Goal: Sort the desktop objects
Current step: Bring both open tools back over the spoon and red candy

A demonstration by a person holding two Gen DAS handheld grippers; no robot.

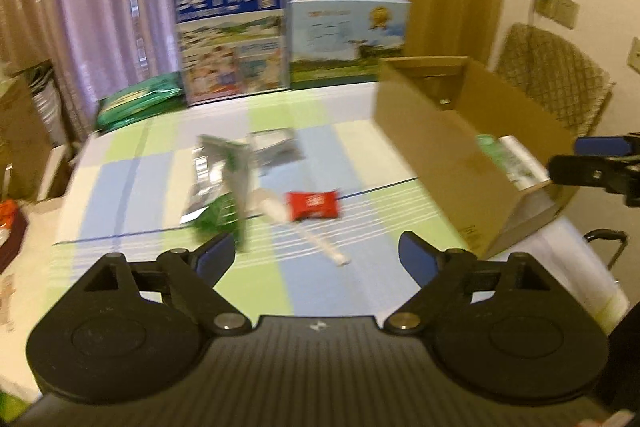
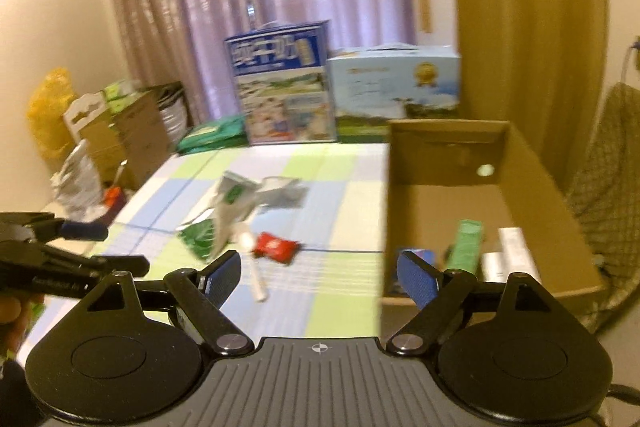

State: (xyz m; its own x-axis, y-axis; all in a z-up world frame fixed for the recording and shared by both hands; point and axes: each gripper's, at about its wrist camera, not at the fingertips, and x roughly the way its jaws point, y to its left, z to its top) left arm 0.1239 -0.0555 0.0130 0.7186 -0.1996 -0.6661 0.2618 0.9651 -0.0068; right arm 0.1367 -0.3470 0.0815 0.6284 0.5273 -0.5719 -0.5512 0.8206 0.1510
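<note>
My left gripper [image 1: 316, 255] is spread wide and holds nothing. In front of it on the table [image 1: 132, 195], a green packet [image 1: 216, 217], a white tube [image 1: 320, 243] and a red packet [image 1: 314, 205] lie close together. I might bump one while grabbing another. My right gripper [image 2: 318, 277] is wide too, with nothing in it, near the cardboard box [image 2: 532, 163]. Its wall could catch me. The table's front is free.

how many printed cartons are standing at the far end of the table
2. A tall blue printed carton stands at the far edge in front of the curtain, and a lower, wider light-blue printed carton sits beside it. Blur could hide others behind them.
</note>
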